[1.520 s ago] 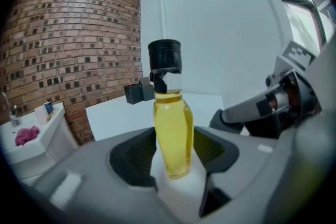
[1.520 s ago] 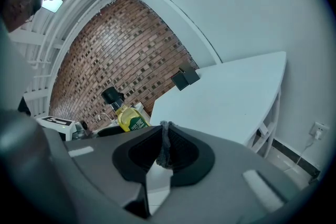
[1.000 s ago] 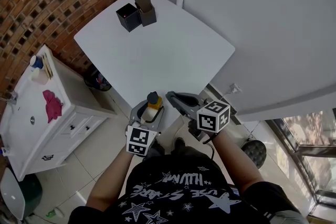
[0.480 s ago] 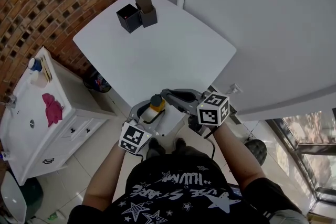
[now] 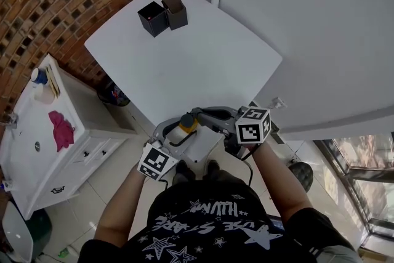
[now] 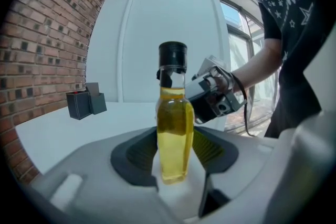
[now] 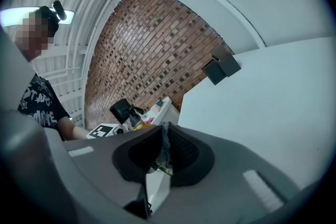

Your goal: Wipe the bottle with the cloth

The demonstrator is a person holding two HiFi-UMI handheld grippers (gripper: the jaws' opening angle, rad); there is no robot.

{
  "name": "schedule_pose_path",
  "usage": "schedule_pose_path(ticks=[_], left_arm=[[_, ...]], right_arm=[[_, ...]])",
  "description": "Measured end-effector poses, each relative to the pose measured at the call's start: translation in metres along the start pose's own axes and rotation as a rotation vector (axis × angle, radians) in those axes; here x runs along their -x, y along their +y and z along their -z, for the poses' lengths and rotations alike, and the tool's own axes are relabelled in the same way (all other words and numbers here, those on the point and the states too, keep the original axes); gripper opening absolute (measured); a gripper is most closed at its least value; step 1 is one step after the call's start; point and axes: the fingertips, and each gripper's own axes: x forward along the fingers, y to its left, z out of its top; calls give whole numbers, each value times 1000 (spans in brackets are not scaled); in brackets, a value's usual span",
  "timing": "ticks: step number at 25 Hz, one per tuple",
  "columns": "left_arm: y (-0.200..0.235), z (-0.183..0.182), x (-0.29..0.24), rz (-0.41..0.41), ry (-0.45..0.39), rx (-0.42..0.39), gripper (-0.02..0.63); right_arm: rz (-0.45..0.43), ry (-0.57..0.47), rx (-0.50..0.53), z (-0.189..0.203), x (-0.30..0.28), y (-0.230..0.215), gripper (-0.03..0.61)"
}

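Left tongs (image 6: 174,150) clamped on the bottle (image 6: 173,123), low on its body, at the surface's (image 5: 203,52) 6 o'clock corner. Right tongs (image 7: 164,153) pinched on the cloth (image 7: 165,145), at the bottle's 3 o'clock near the neck. Contact unclear. I'd hold left rigid, press cloth flat, stroke neck to base, avoid the cap.

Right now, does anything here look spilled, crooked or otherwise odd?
Nothing stands out. The capped bottle sits clamped in the left gripper, the cloth is pinched in the right gripper, and no spill shows.
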Motion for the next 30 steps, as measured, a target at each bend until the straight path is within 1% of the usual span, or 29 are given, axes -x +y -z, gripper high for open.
schedule_pose_path(ticks=[5,9,16,23,30], left_arm=[[-2,0,1,43,5,-19,207],[-3,1,0,65,12,-34,207],[-4,7,-2,86,30,-45,206],[-3,9,-4,98,33,-54,204],[-2,10,-5,76,31,-61,207]], right_arm=[[19,6,-63,14,-5,-13,37],[43,28,-87,28,-9,-25,37],[99,84,-78,47,-13,-39,37],[149,115,-67,59,-15,-47,37],[177,114,-72,63,-12,-54,37]])
